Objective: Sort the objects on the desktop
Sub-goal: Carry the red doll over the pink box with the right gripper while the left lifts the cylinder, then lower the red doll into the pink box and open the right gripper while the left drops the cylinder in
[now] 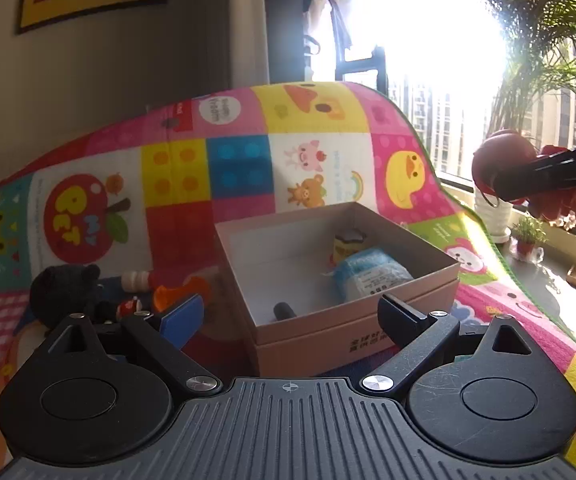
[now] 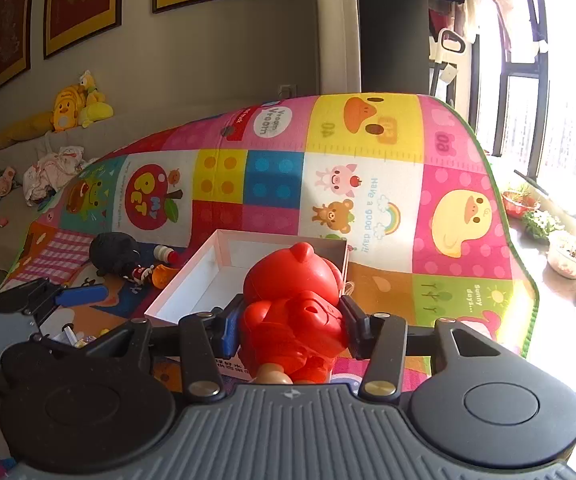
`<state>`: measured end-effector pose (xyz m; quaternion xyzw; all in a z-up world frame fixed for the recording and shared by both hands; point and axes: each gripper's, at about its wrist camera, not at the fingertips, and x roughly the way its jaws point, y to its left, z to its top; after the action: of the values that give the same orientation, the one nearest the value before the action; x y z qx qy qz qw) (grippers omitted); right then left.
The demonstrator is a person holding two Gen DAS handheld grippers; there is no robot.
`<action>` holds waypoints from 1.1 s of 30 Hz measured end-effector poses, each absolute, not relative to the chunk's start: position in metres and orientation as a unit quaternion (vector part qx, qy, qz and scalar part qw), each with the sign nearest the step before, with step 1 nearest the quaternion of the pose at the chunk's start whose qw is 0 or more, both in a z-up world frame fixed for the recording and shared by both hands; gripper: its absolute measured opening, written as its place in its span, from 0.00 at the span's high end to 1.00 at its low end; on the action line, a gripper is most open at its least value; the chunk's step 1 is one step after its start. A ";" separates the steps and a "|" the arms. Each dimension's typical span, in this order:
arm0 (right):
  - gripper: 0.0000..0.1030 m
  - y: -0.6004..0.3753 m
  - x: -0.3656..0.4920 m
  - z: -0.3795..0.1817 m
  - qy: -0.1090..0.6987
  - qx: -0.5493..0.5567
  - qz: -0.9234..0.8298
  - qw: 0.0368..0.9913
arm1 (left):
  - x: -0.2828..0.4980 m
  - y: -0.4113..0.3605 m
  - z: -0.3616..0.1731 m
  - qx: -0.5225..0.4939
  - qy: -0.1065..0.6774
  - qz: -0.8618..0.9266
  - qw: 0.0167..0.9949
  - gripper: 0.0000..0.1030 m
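Play mat (image 1: 320,160), patchwork of bright cartoon squares, covering the whole work surface.

Cardboard box (image 1: 352,332), brown outside, pale inside, lid off, standing on the mat; near rim just ahead of the left gripper. Contents: blue-and-white packet (image 1: 372,276) at the right wall, small yellow item with dark cap (image 1: 348,244) behind it, short black cylinder (image 1: 284,311) at the near wall.

Left gripper (image 1: 292,312), jaws spread wide, nothing between them, hovering at the box's near edge.

Right gripper (image 2: 292,320), jaws pinching the red bear toy (image 2: 294,304) at its body, head towards the box; toy raised above the mat, in front of the box's near right corner.

Black plush toy (image 1: 64,288), lying on the mat left of the box.

Orange piece (image 1: 172,292), small white-and-red bottle (image 1: 138,280) and tiny red-and-white figure (image 1: 130,307), scattered between plush and box.
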<state>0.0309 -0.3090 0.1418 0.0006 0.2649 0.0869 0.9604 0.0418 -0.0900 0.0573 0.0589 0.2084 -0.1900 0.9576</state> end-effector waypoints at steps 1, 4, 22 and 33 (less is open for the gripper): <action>0.53 -0.304 0.048 0.141 0.275 0.009 0.091 0.957 | 0.035 -0.085 0.054 0.056 0.215 -0.190 0.956 0.05; 0.53 -0.286 0.099 0.133 0.305 0.033 0.098 0.947 | 0.019 -0.070 0.043 0.035 0.234 -0.192 0.952 0.04; 0.38 -0.254 0.199 0.091 0.369 0.030 0.034 0.928 | 0.001 -0.032 0.016 -0.040 0.249 -0.210 0.945 0.02; 0.38 -0.171 0.169 0.110 0.365 -0.015 0.151 0.918 | -0.010 -0.016 0.027 -0.030 0.204 -0.168 0.964 0.02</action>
<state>0.1691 -0.1709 0.1103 -0.0150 0.3655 0.1509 0.9184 -0.0101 -0.0161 0.0270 -0.0297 0.2044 -0.1678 0.9639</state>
